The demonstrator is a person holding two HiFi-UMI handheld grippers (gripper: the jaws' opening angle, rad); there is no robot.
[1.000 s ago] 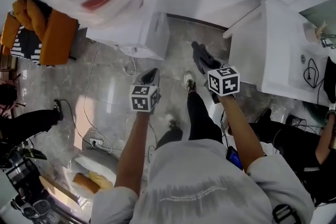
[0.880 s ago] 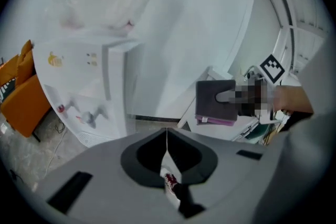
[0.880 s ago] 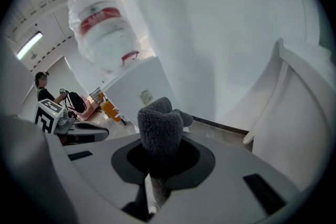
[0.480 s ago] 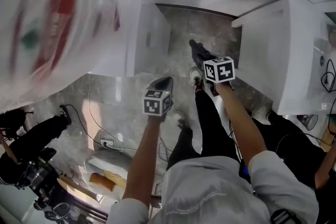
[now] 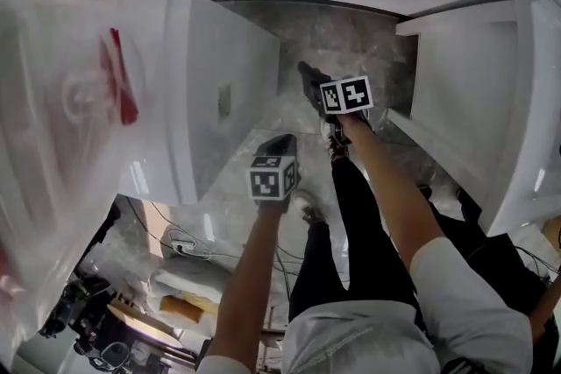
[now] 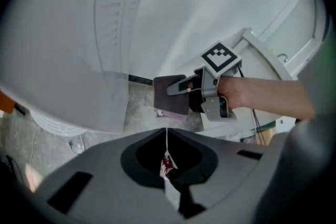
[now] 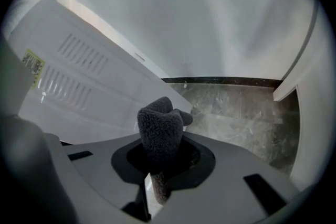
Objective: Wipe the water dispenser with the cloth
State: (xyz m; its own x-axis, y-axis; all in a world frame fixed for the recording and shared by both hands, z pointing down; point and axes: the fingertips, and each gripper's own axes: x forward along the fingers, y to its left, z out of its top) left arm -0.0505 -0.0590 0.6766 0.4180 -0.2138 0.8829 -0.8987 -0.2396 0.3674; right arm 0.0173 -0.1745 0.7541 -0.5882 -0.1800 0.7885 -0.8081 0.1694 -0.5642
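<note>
The white water dispenser (image 5: 219, 92) stands at the left of the head view, a clear water jug (image 5: 61, 109) on top of it. Its vented side panel (image 7: 79, 81) fills the left of the right gripper view. My right gripper (image 5: 308, 81) is shut on a dark fuzzy cloth (image 7: 160, 131), held above the floor just right of the dispenser and apart from it. The left gripper view also shows the cloth (image 6: 169, 98) in the right gripper (image 6: 181, 89). My left gripper (image 5: 282, 140) hangs lower and nearer, its jaws (image 6: 167, 136) shut and holding nothing.
A white cabinet (image 5: 473, 92) stands to the right, with a strip of marble floor (image 5: 342, 35) between it and the dispenser. Cables and a power strip (image 5: 180, 245) lie on the floor at lower left. My legs and shoes (image 5: 337, 149) are under the grippers.
The view has closed in on the dispenser, which now looms at the left. Both grippers have moved forward into the gap between dispenser and cabinet, the right one still holding the cloth.
</note>
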